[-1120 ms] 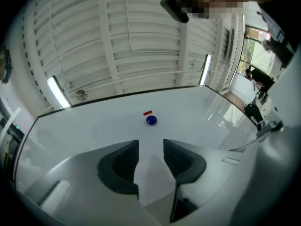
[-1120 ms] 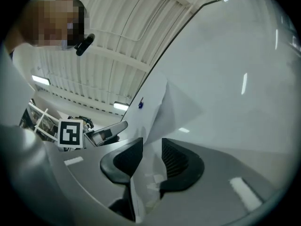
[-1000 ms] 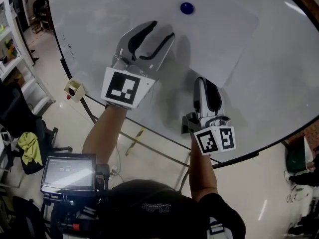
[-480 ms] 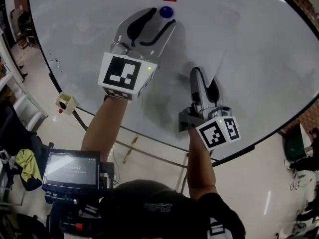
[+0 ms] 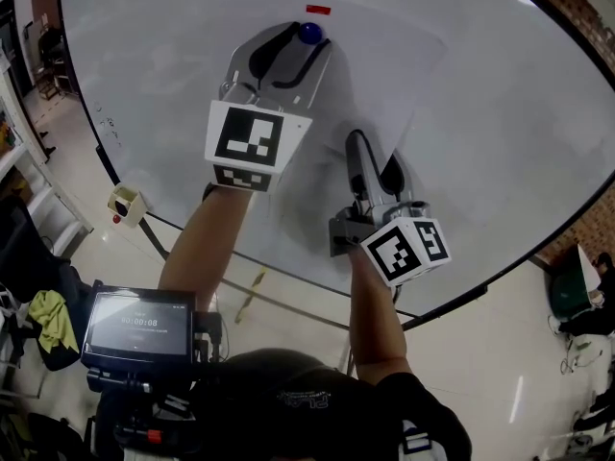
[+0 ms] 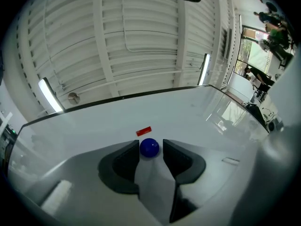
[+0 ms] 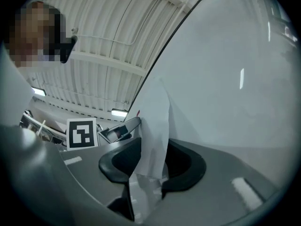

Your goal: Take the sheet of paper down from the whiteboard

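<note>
A white sheet of paper (image 5: 375, 75) hangs on the whiteboard (image 5: 500, 113), pinned near its top by a round blue magnet (image 5: 308, 34). A small red magnet (image 5: 318, 10) sits just above. My left gripper (image 5: 307, 38) has its tips either side of the blue magnet (image 6: 149, 148); its jaws have just been closing, with a thin gap still showing, so it is open. My right gripper (image 5: 375, 150) is lower, at the sheet's bottom corner. The paper's edge (image 7: 155, 112) runs between its jaws, which have just been closing and stand wide apart.
The board's dark lower edge (image 5: 288, 257) runs under both arms. A small yellowish box (image 5: 125, 203) hangs at its left end. A lit screen (image 5: 135, 320) sits on a rig at lower left, beside a chair with yellow-green cloth (image 5: 53, 310).
Both grippers have risen up the board. The left one has come from below the blue magnet to having it between its tips. The right one has come up around the paper's lower corner.
</note>
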{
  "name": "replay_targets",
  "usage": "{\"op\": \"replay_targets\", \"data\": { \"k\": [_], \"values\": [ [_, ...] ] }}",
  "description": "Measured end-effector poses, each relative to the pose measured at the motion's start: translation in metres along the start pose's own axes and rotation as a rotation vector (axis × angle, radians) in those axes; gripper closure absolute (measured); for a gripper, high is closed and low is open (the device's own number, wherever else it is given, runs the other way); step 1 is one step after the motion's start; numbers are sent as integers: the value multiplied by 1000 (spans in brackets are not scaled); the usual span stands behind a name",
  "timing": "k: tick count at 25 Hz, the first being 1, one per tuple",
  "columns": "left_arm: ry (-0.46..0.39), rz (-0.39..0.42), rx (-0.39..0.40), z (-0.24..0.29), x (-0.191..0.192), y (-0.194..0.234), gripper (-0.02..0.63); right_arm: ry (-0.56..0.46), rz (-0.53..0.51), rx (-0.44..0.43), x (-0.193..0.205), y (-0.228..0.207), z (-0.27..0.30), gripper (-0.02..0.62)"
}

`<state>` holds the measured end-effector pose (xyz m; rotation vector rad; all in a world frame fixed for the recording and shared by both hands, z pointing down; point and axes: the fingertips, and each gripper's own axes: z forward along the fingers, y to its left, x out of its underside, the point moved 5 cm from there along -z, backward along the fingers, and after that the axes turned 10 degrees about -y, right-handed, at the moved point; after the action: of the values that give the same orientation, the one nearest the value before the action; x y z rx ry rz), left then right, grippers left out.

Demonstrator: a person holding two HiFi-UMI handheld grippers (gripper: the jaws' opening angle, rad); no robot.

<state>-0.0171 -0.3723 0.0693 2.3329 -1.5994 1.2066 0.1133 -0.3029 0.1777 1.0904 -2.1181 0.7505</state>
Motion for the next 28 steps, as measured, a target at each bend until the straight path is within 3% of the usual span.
{"op": "replay_targets", "data": {
  "k": [4, 8, 28],
  "values": [
    [17, 23, -11, 1, 3, 2, 451, 6, 33, -11, 5, 2, 4, 485],
    [23, 7, -23, -1, 7, 9, 480, 11, 47, 18, 11, -3, 6, 576],
    [67, -48, -31, -5, 30, 22, 483, -30, 90, -43, 23, 7, 7, 581]
  ]
}}
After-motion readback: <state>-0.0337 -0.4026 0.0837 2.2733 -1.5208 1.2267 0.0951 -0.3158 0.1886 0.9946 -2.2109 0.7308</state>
